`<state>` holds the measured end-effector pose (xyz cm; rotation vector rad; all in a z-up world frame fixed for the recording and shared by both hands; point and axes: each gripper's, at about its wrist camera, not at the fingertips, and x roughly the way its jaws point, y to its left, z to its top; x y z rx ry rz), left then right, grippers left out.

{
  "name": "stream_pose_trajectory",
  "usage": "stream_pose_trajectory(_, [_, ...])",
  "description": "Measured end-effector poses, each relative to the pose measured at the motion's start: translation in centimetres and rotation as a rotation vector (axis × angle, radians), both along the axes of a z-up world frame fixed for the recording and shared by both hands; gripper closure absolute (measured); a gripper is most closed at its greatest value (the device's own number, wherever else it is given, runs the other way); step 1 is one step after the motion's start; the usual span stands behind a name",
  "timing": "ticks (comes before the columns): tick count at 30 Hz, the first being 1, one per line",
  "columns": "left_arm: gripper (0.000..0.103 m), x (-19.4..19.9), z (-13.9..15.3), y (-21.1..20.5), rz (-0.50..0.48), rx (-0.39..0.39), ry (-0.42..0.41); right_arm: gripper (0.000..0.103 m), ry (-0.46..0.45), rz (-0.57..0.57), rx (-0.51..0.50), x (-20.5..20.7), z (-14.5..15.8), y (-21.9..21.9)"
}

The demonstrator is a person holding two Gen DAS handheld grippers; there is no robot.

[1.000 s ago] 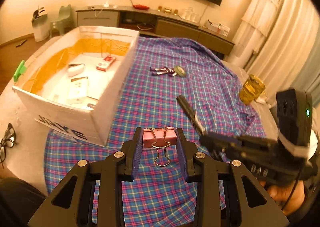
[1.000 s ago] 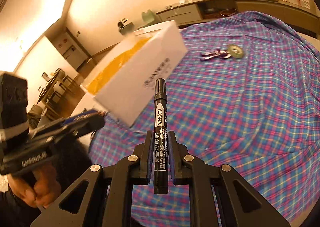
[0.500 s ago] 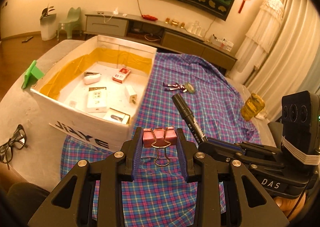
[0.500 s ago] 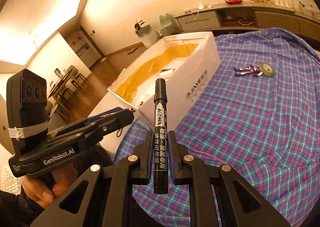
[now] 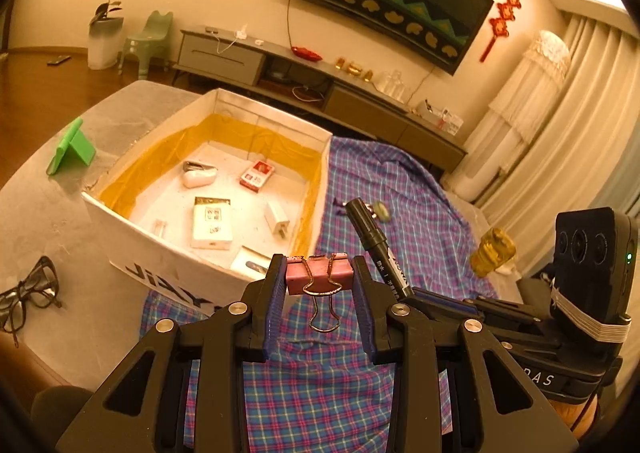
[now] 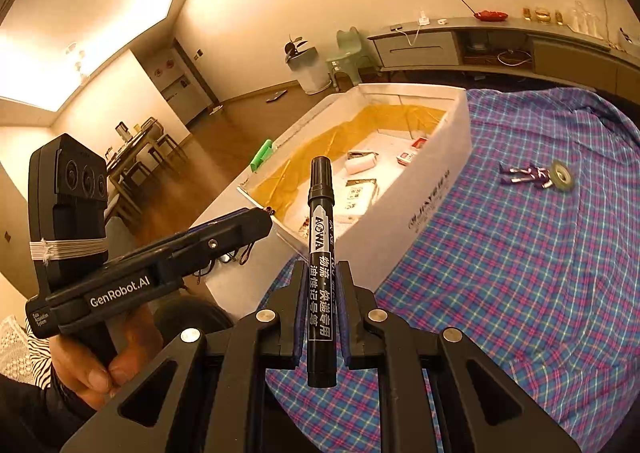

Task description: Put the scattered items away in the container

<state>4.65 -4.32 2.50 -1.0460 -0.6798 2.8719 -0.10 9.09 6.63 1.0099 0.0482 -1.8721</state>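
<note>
Two grippers hang over the near edge of a bench covered by a checked cloth, each carrying one item. The left gripper is clamped on a pink binder clip, its pads pressing the clip's two ends while the wire handles dangle below. The right gripper is closed tight on a black marker, which stands up between the pads with its cap end pointing away toward the box.

That white box sits on the left part of the bench, its inner walls lined with yellow tape. Inside it lie a small red packet, a white card box, a white charger plug and a pale stapler-like thing. In the left wrist view the clip is in front of the box's near right corner, above the cloth rather than above the opening.

Farther out on the cloth rest a small purple figure and, touching it, a roll of tape. An amber glass jar stands near the cloth's right edge. A pair of glasses and a green stand lie on the bare bench left of the box. A hand grips the left gripper's handle.
</note>
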Motion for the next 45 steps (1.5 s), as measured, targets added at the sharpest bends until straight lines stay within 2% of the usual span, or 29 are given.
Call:
stream_pose_trajectory(17, [0.069, -2.7, 0.7, -5.1, 0.012, 0.080, 0.020, 0.088, 0.032, 0.013, 0.044, -2.5, 1.8, -5.4])
stream_pose_trajectory(34, [0.069, -7.5, 0.7, -9.9, 0.018, 0.149, -0.007, 0.088, 0.097, 0.016, 0.132, -6.6, 2.7, -10.6])
stream_pose_trajectory(45, [0.069, -10.8, 0.9, -11.7, 0.016, 0.152, -0.030, 0.088, 0.131, 0.003, 0.197, -9.9, 2.3, -13.2])
